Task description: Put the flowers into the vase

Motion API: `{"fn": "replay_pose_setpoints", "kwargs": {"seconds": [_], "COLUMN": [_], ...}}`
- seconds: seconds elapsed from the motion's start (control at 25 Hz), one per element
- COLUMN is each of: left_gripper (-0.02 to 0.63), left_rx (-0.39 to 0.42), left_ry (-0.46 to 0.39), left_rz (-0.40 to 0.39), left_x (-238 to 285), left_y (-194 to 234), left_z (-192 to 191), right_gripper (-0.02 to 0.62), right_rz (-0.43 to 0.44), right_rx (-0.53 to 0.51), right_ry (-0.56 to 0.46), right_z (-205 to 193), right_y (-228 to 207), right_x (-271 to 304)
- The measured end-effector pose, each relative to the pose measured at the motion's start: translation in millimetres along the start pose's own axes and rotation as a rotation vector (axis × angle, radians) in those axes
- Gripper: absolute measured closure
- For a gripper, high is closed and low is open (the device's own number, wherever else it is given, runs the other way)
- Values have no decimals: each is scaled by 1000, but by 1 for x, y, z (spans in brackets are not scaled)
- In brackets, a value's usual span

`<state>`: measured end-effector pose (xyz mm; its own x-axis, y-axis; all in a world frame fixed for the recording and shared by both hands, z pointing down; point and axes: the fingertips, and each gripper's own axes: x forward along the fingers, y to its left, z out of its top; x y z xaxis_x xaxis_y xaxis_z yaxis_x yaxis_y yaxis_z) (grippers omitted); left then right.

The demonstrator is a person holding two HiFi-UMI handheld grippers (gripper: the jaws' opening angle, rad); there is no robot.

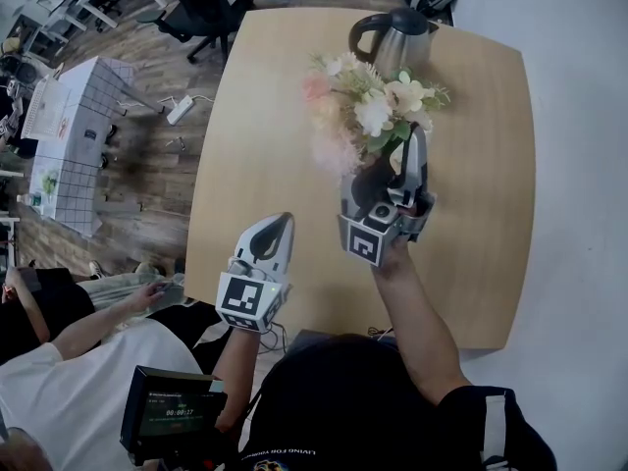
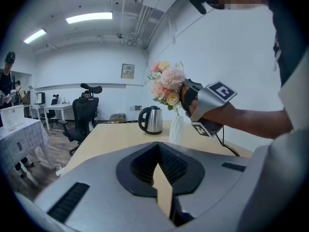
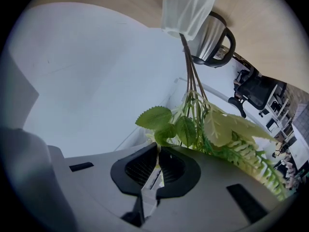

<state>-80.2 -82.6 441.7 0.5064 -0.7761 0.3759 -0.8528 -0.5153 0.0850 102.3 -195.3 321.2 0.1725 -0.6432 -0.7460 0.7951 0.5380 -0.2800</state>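
Head view, L to R: a 2nd person's arm (image 1: 93, 322) lies at the pic's 8 o'clock, off the table. The wooden table (image 1: 265, 116) fills the centre.

The left gripper (image 1: 283, 226) hangs over the table's near edge, at 7 o'clock from the bouquet and well apart from it. Its own view shows the jaws closed together w/ nothing between them, just a thin slit w/ table showing through.

The right gripper (image 1: 417, 143) points up and away, at 5 o'clock of the blooms. Its jaws are clenched on the flowers (image 1: 378, 106) low in the foliage, w/ green leaves spilling right over the pads.

The bouquet (white, cream, pink) sits over the table's far half. Its brown stems run to the mouth of the translucent white vase (image 2: 176, 129), which stands upright on the table. How deep they go: can't tell.

The steel kettle (image 1: 397, 37) stands at 12 o'clock from the flowers, just beside the vase.
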Motion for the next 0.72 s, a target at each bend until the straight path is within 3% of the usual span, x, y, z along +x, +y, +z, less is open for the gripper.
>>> {"fn": "replay_pose_setpoints", "kwargs": {"seconds": [0.2, 0.72], "left_gripper": [601, 601], "left_rx": [0, 0], "left_ry": [2, 3], "left_rz": [1, 4], "left_x": [-1, -3], "left_y": [0, 1], "left_z": [-1, -2], "right_gripper": [575, 575], "right_rz": [40, 39], "right_rx": [13, 2], "right_ry": [-14, -30], "right_z": [2, 4], "right_y": [5, 5], "right_x": [1, -2]}}
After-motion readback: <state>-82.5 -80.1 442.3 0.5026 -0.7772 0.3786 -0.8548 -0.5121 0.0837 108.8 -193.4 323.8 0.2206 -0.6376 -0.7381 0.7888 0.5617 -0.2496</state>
